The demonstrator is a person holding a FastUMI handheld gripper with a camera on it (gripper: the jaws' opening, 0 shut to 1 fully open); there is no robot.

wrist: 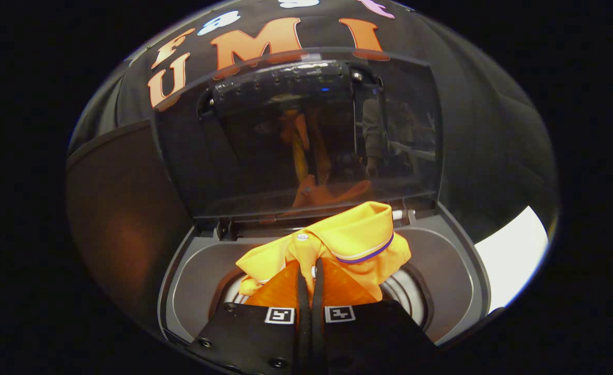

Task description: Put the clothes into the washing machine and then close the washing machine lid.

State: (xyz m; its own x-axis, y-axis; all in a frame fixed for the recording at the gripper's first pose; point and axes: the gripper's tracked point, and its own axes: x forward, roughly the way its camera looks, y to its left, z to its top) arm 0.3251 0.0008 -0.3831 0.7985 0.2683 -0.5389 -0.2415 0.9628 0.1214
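Note:
A yellow-orange shirt (348, 239) with a white and purple collar stripe hangs bunched over the round drum opening (408, 291) of a top-loading washing machine (202, 271). My gripper (310, 268) is shut on a fold of the shirt near its button, with both fingers pressed close together on the cloth. The dark see-through lid (306, 135) stands raised upright beyond the shirt and mirrors the orange cloth.
The machine's grey top surround (441, 260) rings the drum opening. A dark panel (119, 208) rises to the left of the machine. A pale surface (514, 255) lies beyond the machine's right side. A person is reflected in the lid.

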